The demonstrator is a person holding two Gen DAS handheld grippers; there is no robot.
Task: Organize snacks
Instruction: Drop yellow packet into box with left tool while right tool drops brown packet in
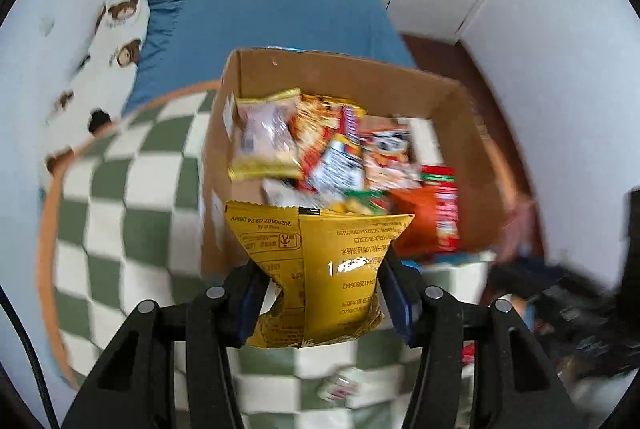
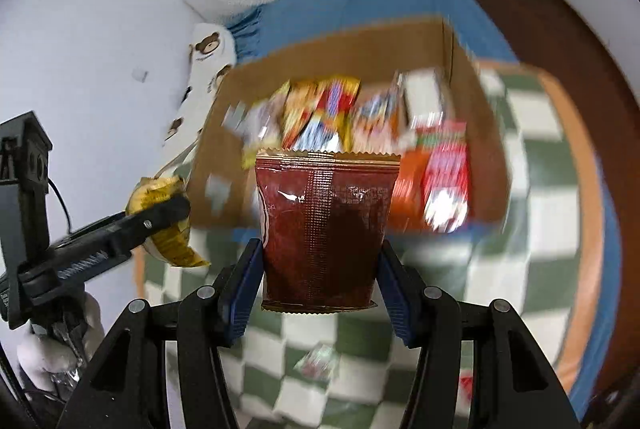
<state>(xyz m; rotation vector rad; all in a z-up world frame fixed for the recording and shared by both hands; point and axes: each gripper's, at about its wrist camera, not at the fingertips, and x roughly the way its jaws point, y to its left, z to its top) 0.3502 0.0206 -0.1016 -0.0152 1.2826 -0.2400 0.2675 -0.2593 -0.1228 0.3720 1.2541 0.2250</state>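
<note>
Left gripper [image 1: 324, 293] pinches light, crinkly yellow foil packet [image 1: 320, 269] mid-body; right gripper [image 2: 320, 273] pinches dark-red foil pouch [image 2: 324, 229]; brown cardboard box [image 1: 476, 133] at 12 o'clock; avoid crushing

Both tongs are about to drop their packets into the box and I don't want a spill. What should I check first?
1. Left tongs shut on the yellow packet: ok.
2. Right tongs shut on the dark red packet: ok.
3. Cardboard box open at the top: ok.
4. Space left among the snacks in the box: cannot tell, blurred.
5. Both packets over the box opening: cannot tell from these angles.
6. Loose packet on the checkered blanket not yet boxed: not ok.
</note>
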